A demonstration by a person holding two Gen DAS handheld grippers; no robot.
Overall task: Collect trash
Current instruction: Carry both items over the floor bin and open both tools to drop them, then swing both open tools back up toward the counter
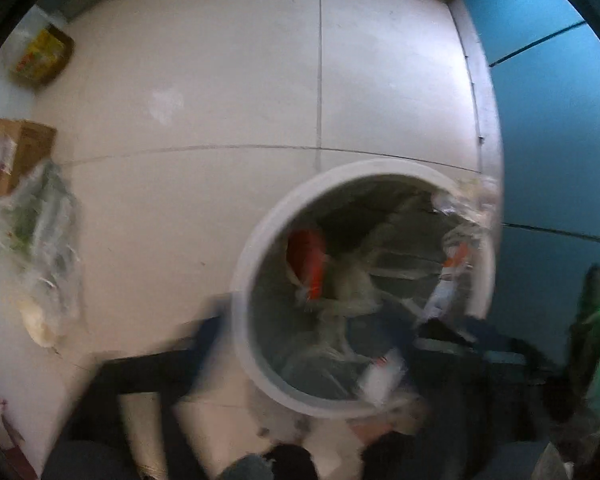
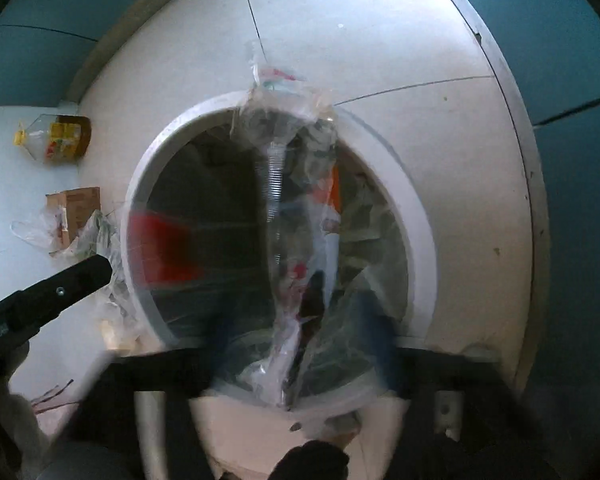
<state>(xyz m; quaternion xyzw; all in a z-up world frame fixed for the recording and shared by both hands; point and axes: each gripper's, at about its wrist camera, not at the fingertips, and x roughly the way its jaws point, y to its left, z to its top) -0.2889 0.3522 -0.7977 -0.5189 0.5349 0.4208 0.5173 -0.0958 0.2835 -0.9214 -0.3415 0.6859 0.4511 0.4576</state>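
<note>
Left tongs [image 1: 300,364], blurred so I cannot tell their state, are hovering over the bin [image 1: 244,280]. Right tongs [image 2: 300,352] are seemingly clamping a clear bag [image 2: 292,208] dangling over it: light, limp, slippery; grip bunched folds.

— What carries everything here?

— A pale tiled floor [image 2: 380,60] with thin grout lines, edged by a teal wall.

— What lies on it?

— A round white bin [image 2: 416,240] stands at the centre of the right wrist view. At 9 o'clock from it lies a brown cardboard box [image 2: 80,204], with crumpled clear plastic bags [image 2: 108,264] touching it. At 10 o'clock, near the wall, lies a clear bottle with a yellow cap and label [image 2: 60,140].

— And the left wrist view?

— The bin [image 1: 244,280] sits at 5 o'clock, the box [image 1: 24,148] and bottle [image 1: 40,56] along the left edge.
</note>
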